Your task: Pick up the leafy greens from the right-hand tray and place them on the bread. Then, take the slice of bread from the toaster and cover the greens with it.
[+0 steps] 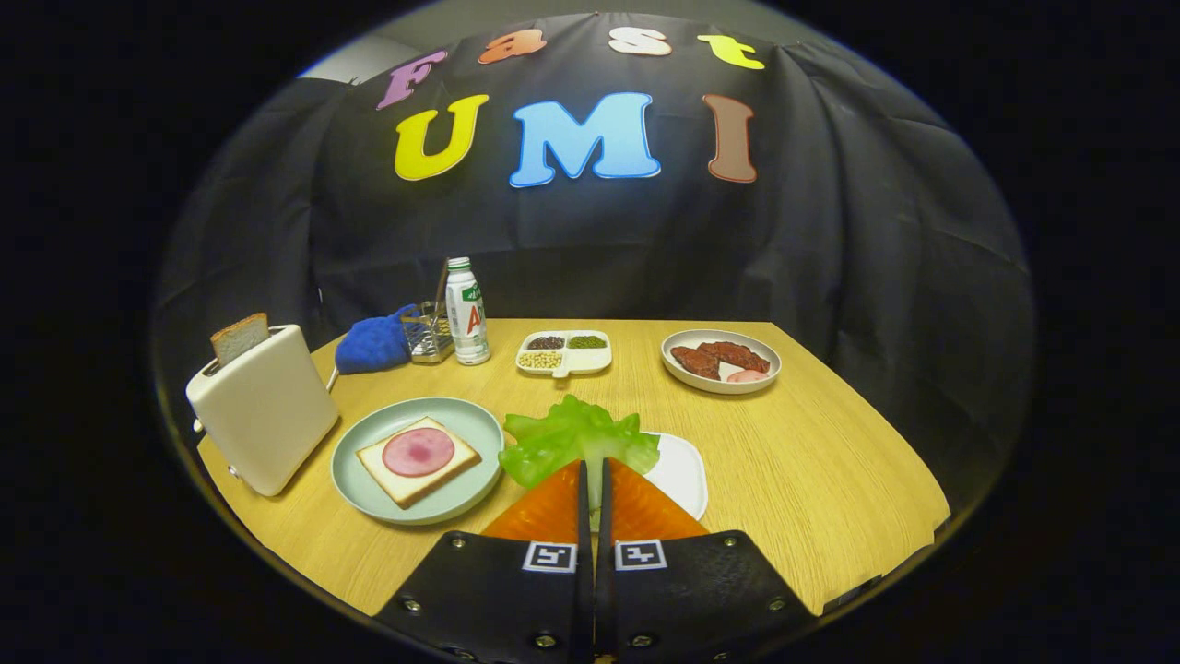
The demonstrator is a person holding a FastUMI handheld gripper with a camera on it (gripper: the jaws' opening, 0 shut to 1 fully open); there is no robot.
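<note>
Gripping the leafy greens (pixel 576 438), the gripper (pixel 595 475) is sitting just above the white tray (pixel 684 470) on the right, its two fingers drawn almost together with only a thin slit left between them, and a stem-like strip of the leaf is running down through that slit. Both fingers seem to be pressing on it, so I am judging the leaf pinched rather than merely touched. The frilled bulk of the greens is fanning out just beyond the fingertips, spreading wider across than along the fingers, and part of it is overhanging the tray's near-left edge toward the pale green plate (pixel 369 443). On that plate the bread slice (pixel 419 461) is lying flat with a round of pink ham on top, its corners turned diagonally to the fingers. That is the relation the move is hanging on: the bread is lying to the left of the fingers and close by, the plate's rim nearly meeting the leaf's left lobe, so the carry is looking like a short sideways shift leftward. Farther left, the toaster (pixel 267 406) is standing upright with the second slice (pixel 240 337) poking out of its slot, well apart from the gripper.
</note>
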